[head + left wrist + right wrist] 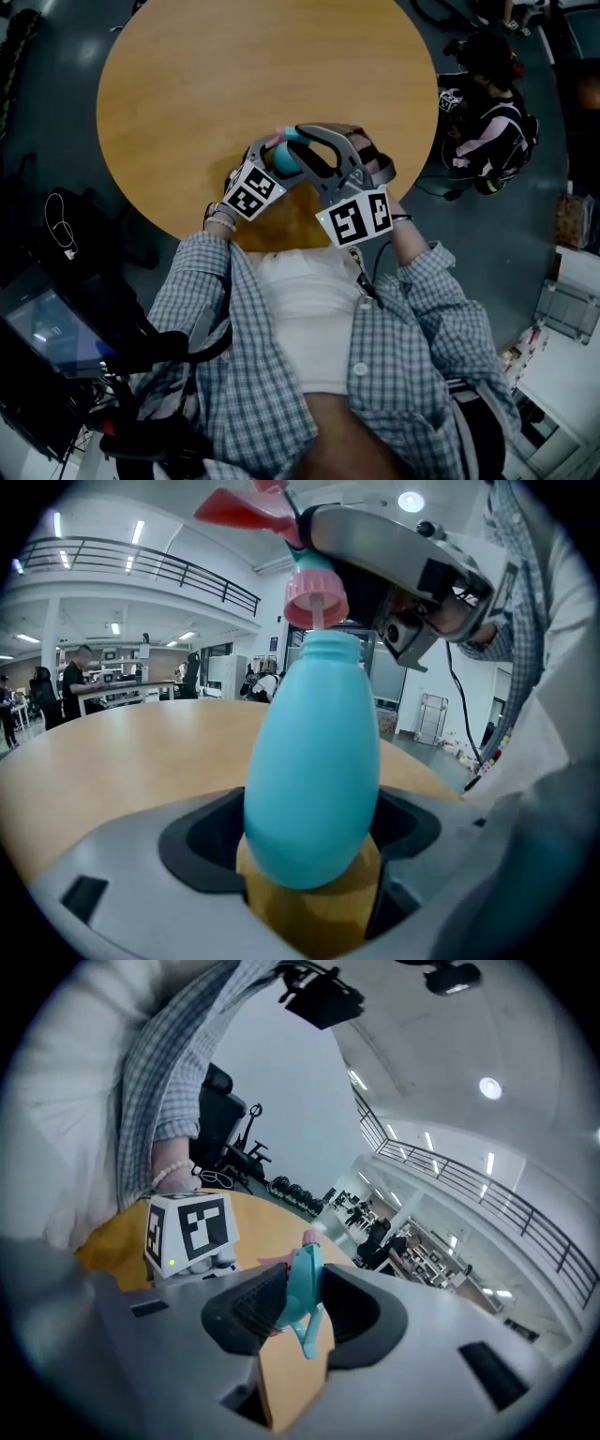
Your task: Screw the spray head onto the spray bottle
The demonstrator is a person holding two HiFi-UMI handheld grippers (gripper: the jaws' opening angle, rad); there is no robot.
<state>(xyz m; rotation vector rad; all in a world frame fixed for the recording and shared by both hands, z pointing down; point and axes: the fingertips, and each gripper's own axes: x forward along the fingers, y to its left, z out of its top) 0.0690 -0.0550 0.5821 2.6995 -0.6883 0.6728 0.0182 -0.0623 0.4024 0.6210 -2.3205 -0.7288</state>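
Observation:
A teal egg-shaped spray bottle (314,761) stands upright between the jaws of my left gripper (314,850), which is shut on its lower body. Just above the bottle's open neck hangs the spray head (316,597), with a pink collar and a red trigger; its thin tube dips into the neck. My right gripper (305,1309) is shut on the spray head (302,1288), teal and pink in that view. From the head view both grippers, left (272,167) and right (314,157), meet over the near edge of the round wooden table (187,84), with the bottle (284,159) between them.
The left gripper's marker cube (190,1232) sits close beside the right gripper's jaws. A person with dark gear (487,103) is on the floor to the right of the table. A screen (47,328) stands at my lower left.

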